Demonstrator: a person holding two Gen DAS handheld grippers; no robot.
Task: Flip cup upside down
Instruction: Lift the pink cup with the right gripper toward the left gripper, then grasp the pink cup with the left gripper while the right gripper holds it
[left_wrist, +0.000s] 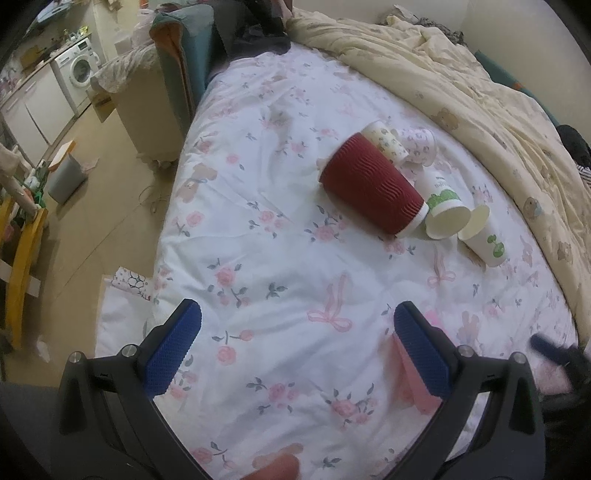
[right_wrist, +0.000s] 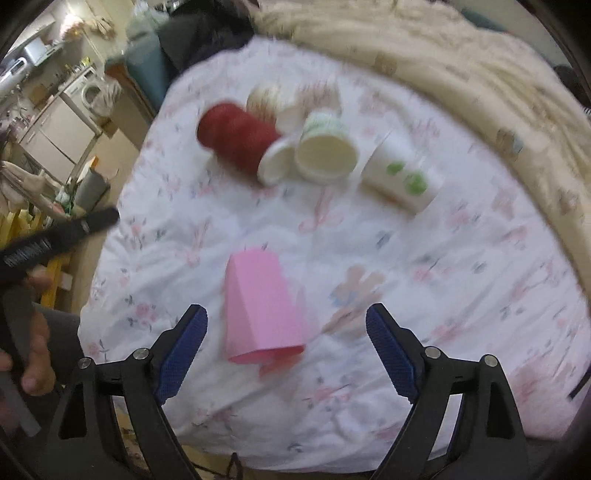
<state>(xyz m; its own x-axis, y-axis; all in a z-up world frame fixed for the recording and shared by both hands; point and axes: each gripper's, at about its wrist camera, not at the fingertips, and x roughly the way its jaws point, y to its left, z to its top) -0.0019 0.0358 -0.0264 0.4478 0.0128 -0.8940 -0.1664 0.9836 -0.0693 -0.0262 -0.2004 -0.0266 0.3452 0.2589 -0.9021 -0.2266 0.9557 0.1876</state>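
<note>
Lying on its side on the floral white bedsheet (right_wrist: 461, 258), pink faceted plastic cup (right_wrist: 262, 314), between wide-open fingers of right gripper (right_wrist: 286, 345). Left gripper (left_wrist: 297, 339) also hovering wide open, gripping nothing.

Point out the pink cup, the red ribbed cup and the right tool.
pink cup (right_wrist: 262, 306), right wrist view, on its side wall.
red ribbed cup (left_wrist: 373, 182), left wrist view, on its ribbed sleeve.
right tool (right_wrist: 286, 325), right wrist view, midway between its fingertips.

One red cup (left_wrist: 373, 184), one pink cup (right_wrist: 264, 308), four white paper cups (left_wrist: 445, 214).
</note>
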